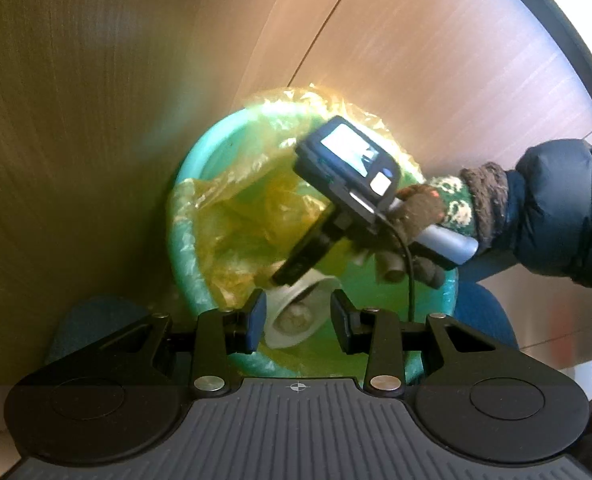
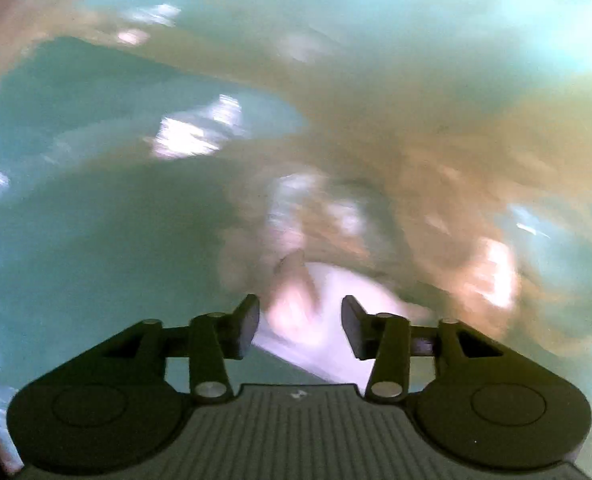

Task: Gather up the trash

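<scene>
Paper cup [image 1: 296, 312], mouth toward the left gripper [image 1: 297, 318], is seen lying in the lined bin [image 1: 188, 184] directly beneath the right gripper [image 2: 299, 320]; both grippers are held part-open and empty.

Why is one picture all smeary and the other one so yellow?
Right wrist view: motion blur smears the teal bin and the liner; only the right claw looks sharp. Left wrist view: mostly sharp, sunlight glowing yellow-green through the bag, and the fisheye lens bends the floor's seam.
</scene>
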Action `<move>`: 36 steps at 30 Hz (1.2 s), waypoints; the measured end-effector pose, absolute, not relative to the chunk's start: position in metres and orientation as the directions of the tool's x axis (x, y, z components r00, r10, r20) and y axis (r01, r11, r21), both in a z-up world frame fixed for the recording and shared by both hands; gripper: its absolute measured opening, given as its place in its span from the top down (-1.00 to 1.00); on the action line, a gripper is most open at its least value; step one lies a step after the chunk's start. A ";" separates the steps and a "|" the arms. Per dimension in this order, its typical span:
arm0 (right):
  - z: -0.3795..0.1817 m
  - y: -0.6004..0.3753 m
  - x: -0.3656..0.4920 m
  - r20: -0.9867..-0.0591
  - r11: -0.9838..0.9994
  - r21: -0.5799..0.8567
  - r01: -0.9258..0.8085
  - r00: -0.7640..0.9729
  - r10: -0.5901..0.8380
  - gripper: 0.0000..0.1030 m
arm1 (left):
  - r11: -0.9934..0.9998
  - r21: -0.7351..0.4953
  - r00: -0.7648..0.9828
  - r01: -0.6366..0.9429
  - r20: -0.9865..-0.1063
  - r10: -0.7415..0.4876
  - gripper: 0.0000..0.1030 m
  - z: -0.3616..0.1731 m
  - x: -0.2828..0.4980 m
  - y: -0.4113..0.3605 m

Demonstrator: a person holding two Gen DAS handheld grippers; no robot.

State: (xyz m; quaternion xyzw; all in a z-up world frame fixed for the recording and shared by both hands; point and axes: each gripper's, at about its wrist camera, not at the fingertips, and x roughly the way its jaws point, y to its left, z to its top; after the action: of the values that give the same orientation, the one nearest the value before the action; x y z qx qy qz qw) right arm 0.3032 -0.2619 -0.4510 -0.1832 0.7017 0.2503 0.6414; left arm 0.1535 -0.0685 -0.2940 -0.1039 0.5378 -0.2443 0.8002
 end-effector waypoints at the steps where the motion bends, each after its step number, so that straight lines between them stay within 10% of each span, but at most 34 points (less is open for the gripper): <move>1: -0.450 -0.271 0.292 -0.994 0.810 0.098 -0.579 -0.095 0.053 0.11 | 0.859 -0.429 0.306 0.280 -0.808 -0.503 0.23 -0.292 0.154 -0.067; 21: -0.567 -0.221 0.300 -0.985 0.860 0.024 -0.511 -0.157 -0.066 -0.13 | 0.869 -0.432 0.294 0.243 -0.820 -0.490 0.23 -0.282 0.135 -0.087; 23: -0.568 -0.221 0.297 -0.981 0.860 0.026 -0.509 -0.178 -0.075 0.09 | 0.872 -0.427 0.287 0.238 -0.827 -0.483 0.23 -0.281 0.130 -0.094; 24: -0.567 -0.221 0.295 -0.979 0.845 0.011 -0.535 -0.177 -0.100 0.65 | 0.874 -0.424 0.284 0.236 -0.830 -0.480 0.23 -0.279 0.127 -0.098; 26: -0.564 -0.224 0.293 -0.975 0.832 -0.029 -0.555 -0.166 -0.145 0.94 | 0.877 -0.419 0.283 0.236 -0.833 -0.475 0.23 -0.276 0.122 -0.104; 36: -0.486 -0.259 0.300 -0.988 0.897 0.101 -0.430 -0.150 0.039 0.99 | 0.881 -0.408 0.307 0.240 -0.829 -0.467 0.23 -0.258 0.093 -0.115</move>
State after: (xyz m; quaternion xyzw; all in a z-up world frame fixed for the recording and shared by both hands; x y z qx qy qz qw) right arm 0.3001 -0.2590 -0.4858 -0.1327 0.7356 0.1838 0.6383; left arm 0.0925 -0.1145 -0.2584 -0.1040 0.5458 -0.2207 0.8016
